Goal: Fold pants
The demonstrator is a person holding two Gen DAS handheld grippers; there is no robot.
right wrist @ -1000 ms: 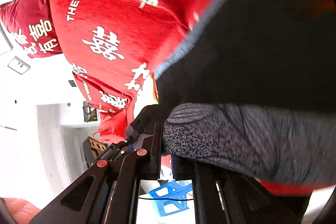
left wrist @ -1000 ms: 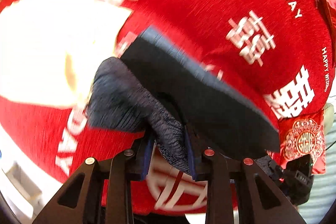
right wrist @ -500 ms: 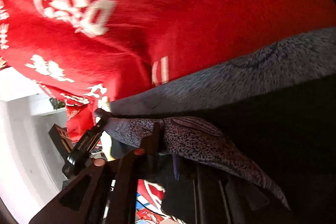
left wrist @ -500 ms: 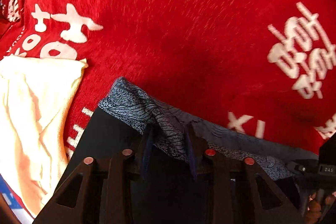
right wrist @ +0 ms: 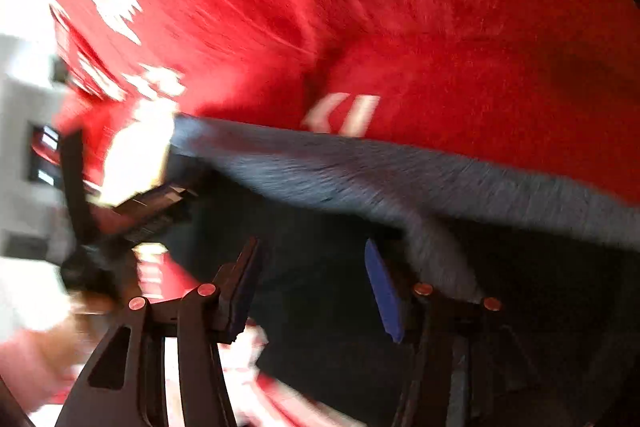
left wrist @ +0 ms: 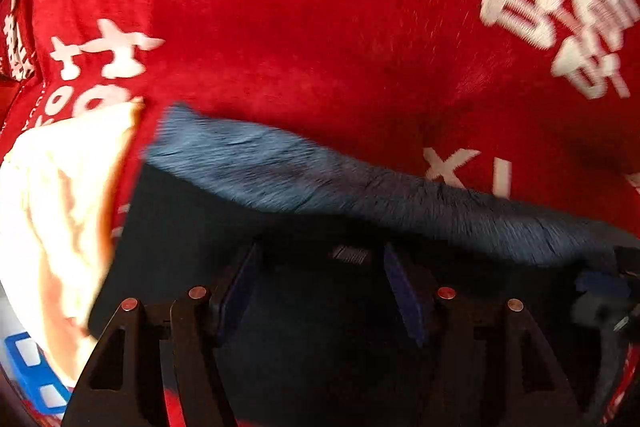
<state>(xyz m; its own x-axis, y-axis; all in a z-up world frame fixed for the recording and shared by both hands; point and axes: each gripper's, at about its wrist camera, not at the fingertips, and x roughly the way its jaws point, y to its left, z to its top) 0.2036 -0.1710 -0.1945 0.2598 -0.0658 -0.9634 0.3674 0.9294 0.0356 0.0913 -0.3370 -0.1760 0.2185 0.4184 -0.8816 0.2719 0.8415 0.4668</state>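
Note:
The dark pants (left wrist: 192, 227) lie on the red cloth (left wrist: 320, 27), their grey-blue waistband (left wrist: 280, 171) running across the middle of the view. My left gripper (left wrist: 320, 287) points down over the dark fabric. Its jaws are opening, with nothing pinched between the blue pads (left wrist: 400, 295). In the right wrist view the same waistband (right wrist: 400, 171) crosses the picture, blurred by motion. My right gripper (right wrist: 314, 291) hangs over the pants (right wrist: 320, 267); its jaws are opening too, and the band lies free just beyond the right finger.
A cream garment (left wrist: 52, 207) lies on the red cloth just left of the pants. A blue plastic item (left wrist: 32, 367) shows at the lower left edge. The red cloth (right wrist: 440, 27) with white lettering stretches beyond the waistband. White furniture or wall (right wrist: 24, 147) is at the left.
Both grippers came down with the waistband pinched in them, laid it on the pants over the red cloth, and let it go. Their jaws now stand apart.

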